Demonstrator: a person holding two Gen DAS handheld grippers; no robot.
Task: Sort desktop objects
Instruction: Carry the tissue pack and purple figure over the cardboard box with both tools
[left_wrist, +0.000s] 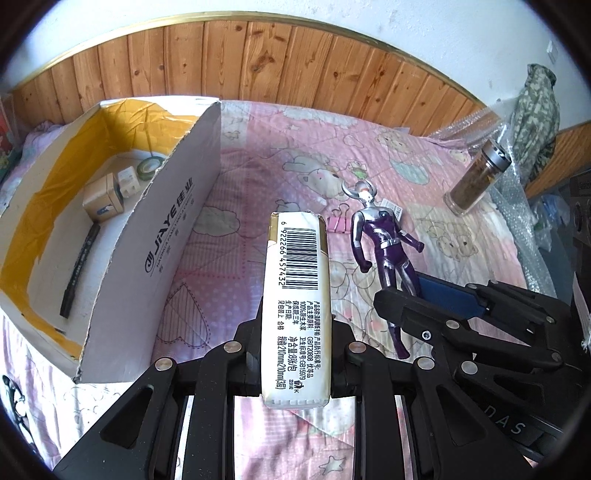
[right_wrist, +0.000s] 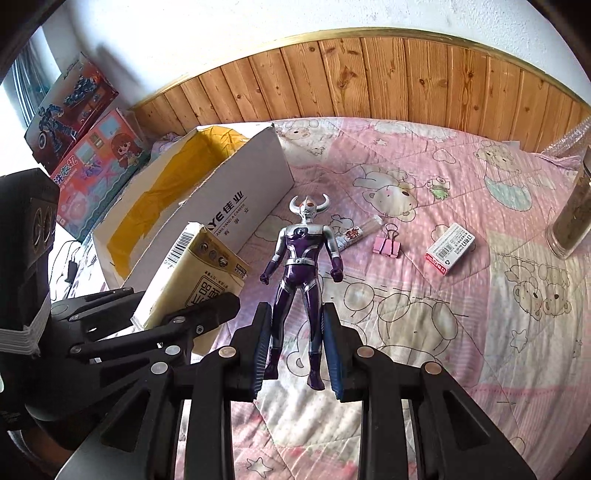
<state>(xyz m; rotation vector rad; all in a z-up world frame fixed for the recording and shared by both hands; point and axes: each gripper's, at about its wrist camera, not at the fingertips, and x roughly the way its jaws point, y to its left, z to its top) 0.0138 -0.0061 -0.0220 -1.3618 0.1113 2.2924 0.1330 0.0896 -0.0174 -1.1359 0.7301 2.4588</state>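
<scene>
Glossy plastic against soft cloth, card and wood

The purple-and-silver plastic hero figure (right_wrist: 301, 273) shines; the white tissue pack (left_wrist: 293, 310) wears slick film; the pink quilted cartoon bedspread (right_wrist: 424, 325) looks soft and matt; the white cardboard box (left_wrist: 162, 236) is dull, the wooden wall panelling (left_wrist: 295, 62) varnished.

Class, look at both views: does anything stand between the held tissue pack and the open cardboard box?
Nothing visible does. The tissue pack, in the left gripper, has only the cardboard box near wall to clear; the box is open on top.
</scene>
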